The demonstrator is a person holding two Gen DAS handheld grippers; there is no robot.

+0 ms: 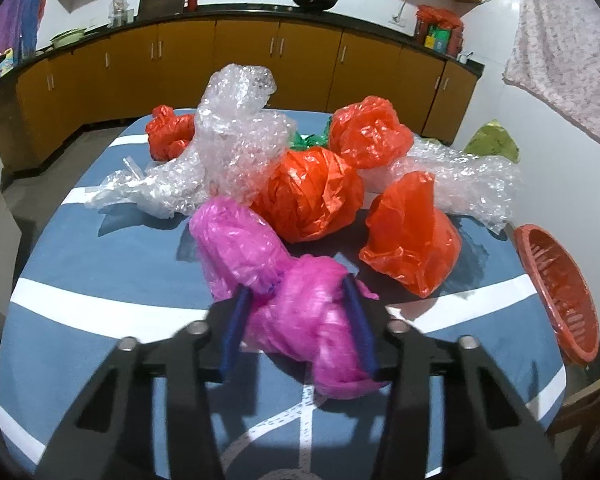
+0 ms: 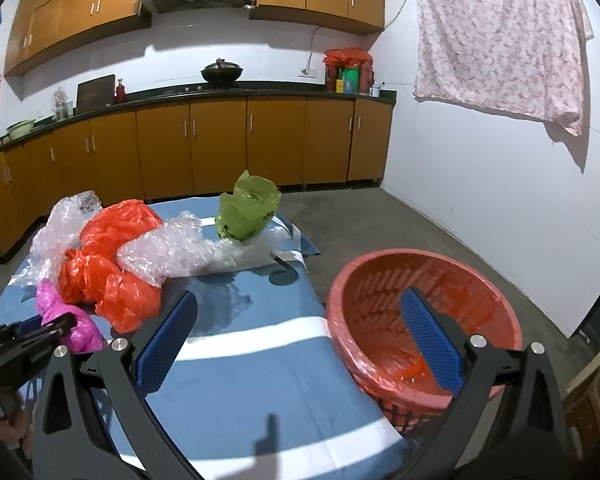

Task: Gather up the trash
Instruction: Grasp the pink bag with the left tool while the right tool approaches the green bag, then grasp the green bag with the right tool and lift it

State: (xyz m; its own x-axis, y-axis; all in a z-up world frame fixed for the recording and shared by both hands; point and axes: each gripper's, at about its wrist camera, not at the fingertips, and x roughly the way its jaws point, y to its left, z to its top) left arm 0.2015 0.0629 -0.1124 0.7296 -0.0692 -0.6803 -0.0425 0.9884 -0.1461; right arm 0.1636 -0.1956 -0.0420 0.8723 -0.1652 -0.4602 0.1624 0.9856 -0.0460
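Nearest the left wrist camera, the left gripper is seen clamped on the pink plastic bag, its two blue fingers pressed into the crumpled film at the near end of the bundle. From its look, the bag is judged light, soft and slippery — it gives under the pads, so a hold on a thick bunched fold is likely to be safer than one on loose film. Behind it on the table lie orange bags, bubble wrap and a green bag, all probably just as light and easily dragged along. The red basket stands at the table's right edge. The right gripper is held wide apart and empty, one finger over the basket's rim.
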